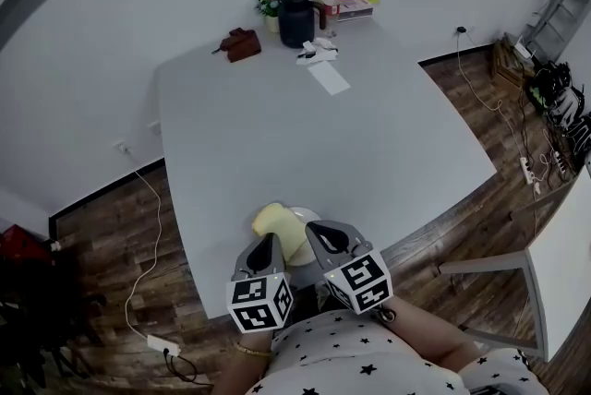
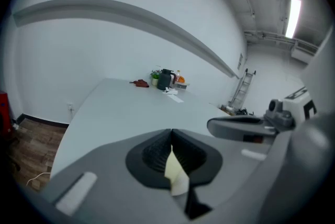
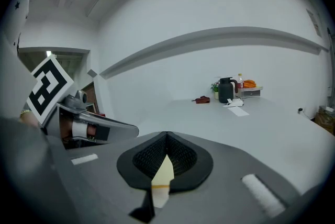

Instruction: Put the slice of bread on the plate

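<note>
Bottom centre of the head view, a pale-yellow bread [image 1: 273, 223] slice overlaps a white plate [image 1: 303, 216] on the grey table [image 1: 323, 135]; only the gripper views show left gripper [image 2: 171, 154] and right gripper [image 3: 165, 154] each pinching its thin edge between ribbed black pads [image 3: 181, 156].

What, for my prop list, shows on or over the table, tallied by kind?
slice of bread: 1
plate: 1
black jug: 1
potted plant: 1
brown object: 1
paper sheet: 1
Total: 6
Not counted, too small to tell: white bits, stack beside the jug.
</note>
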The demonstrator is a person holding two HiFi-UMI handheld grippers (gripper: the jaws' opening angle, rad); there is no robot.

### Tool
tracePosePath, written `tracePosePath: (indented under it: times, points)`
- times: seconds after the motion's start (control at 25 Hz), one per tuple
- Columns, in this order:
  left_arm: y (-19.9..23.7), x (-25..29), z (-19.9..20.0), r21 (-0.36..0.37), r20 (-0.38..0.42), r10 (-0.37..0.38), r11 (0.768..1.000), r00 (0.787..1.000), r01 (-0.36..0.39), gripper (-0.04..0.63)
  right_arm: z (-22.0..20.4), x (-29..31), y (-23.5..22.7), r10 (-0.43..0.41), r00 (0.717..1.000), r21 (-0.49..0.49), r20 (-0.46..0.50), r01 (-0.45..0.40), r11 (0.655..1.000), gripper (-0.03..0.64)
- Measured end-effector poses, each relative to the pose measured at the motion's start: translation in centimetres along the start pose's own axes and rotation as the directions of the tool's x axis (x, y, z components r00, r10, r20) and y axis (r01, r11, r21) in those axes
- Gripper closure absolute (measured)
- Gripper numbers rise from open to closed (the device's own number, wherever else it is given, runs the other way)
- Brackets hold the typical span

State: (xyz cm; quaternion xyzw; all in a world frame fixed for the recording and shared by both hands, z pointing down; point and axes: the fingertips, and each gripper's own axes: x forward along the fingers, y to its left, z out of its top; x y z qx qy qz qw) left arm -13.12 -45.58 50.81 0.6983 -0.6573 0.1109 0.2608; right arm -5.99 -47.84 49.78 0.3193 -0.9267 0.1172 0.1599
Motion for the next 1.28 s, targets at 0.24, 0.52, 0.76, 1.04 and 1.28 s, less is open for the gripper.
tracePosePath:
  times: [0.24,0.52,0.76,1.04,1.28]
  points:
    - [-0.2,-1.0,0.9,0.007,0.03,0.0,1.0,1.0,0.0,0.586,0.5,-0.3,1.4,0.021,1.0,-0.021,0.004,-0.021,1.0,0.618]
    - [-0.2,-1.0,0.9,0.021,0.036,-0.009,1.0,0.999,0.008,0.587,1.0,-0.2,1.7,0.023,1.0,-0.034,0.0,-0.023,0.999,0.618]
    - [-0.6,-0.8,1.2,0.036,0.038,-0.02,0.999,0.999,0.019,0.588,1.2,-0.4,1.7,0.02,1.0,-0.036,-0.002,-0.02,0.999,0.618]
    - [-0.8,-0.5,1.1,0.026,0.026,-0.032,0.999,0.999,0.031,0.588,1.2,-0.4,1.2,0.01,1.0,-0.022,-0.009,-0.011,1.0,0.618]
    - [-0.7,-0.2,0.9,0.025,0.018,-0.03,0.999,0.999,0.029,0.586,0.8,-0.1,1.1,0.017,1.0,-0.021,-0.023,-0.018,1.0,0.618]
